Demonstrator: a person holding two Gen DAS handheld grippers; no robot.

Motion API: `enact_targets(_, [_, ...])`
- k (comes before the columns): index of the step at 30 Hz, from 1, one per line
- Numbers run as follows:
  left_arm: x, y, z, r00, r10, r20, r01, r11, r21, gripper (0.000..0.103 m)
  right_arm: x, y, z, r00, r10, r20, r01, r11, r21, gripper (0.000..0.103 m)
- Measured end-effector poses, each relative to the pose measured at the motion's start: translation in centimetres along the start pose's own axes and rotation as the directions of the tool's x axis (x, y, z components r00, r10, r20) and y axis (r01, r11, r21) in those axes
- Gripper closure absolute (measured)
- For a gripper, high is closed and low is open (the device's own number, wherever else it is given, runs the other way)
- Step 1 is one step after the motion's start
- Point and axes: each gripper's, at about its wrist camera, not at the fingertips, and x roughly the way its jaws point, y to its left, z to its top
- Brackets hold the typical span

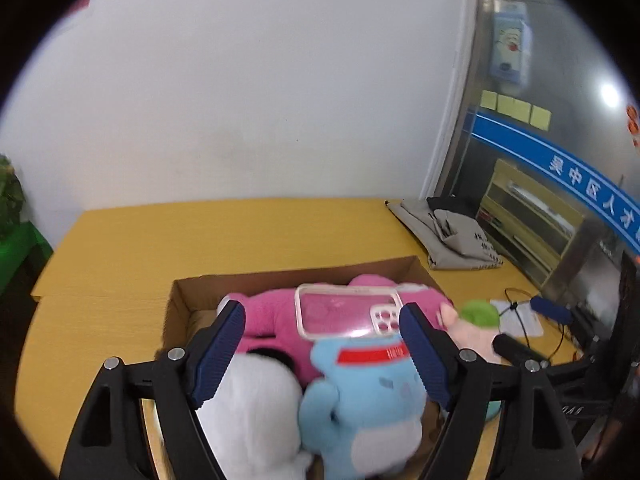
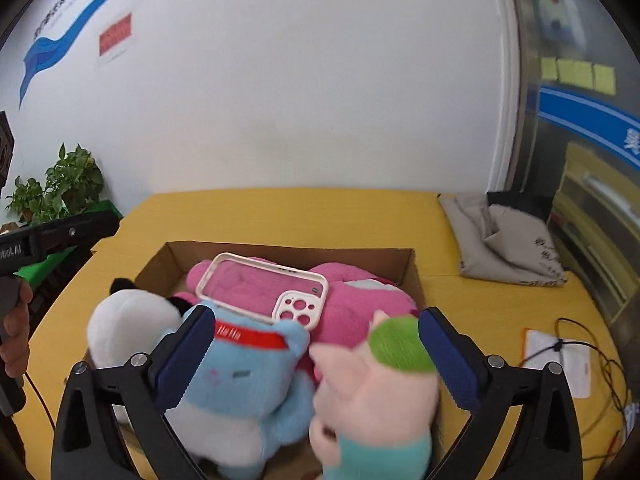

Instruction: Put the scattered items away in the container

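An open cardboard box [image 1: 296,270] [image 2: 288,250] sits on the yellow table, packed with soft toys. A big pink plush [image 1: 268,316] [image 2: 360,300] fills its back, and a clear phone case [image 1: 344,312] [image 2: 256,284] lies on top of it. In front are a white plush [image 1: 256,400] [image 2: 128,320] and a blue plush [image 1: 368,400] [image 2: 240,376]. My left gripper [image 1: 322,316] hovers open over these two. My right gripper [image 2: 316,314] is open, with a pale pink, green-haired plush [image 2: 380,392] [image 1: 476,328] loose between its fingers at the box's right side.
A folded grey cloth [image 1: 448,232] [image 2: 500,244] lies at the table's far right. A paper sheet with black cables [image 2: 560,356] is on the right, near the box. A potted plant [image 2: 60,188] stands past the left edge. A hand [image 2: 12,328] shows at far left.
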Motion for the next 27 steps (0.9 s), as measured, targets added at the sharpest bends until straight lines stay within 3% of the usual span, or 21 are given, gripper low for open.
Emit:
enact_targets(10, [-8.0, -4.7, -10.4, 0.993, 0.118, -0.017, -0.119, 0.993, -0.019, 0.024, -8.0, 2.6, -8.6, 1.0, -0.017, 0.0, 0.017, 1.0, 0.013, 0.0])
enact_targets(14, [-9.6, -5.7, -13.3, 0.993, 0.116, -0.022, -0.116, 0.993, -0.037, 0.024, -10.0, 3.5, -10.7, 0.999, -0.033, 0.005, 0.033, 0.999, -0.017, 0.0])
enact_targets(27, [-11.7, -7.2, -18.1, 0.994, 0.109, -0.006, -0.109, 0.992, -0.069, 0.024, -13.3, 4.8, -16.1, 0.999, -0.051, 0.013, 0.052, 0.997, -0.058, 0.0])
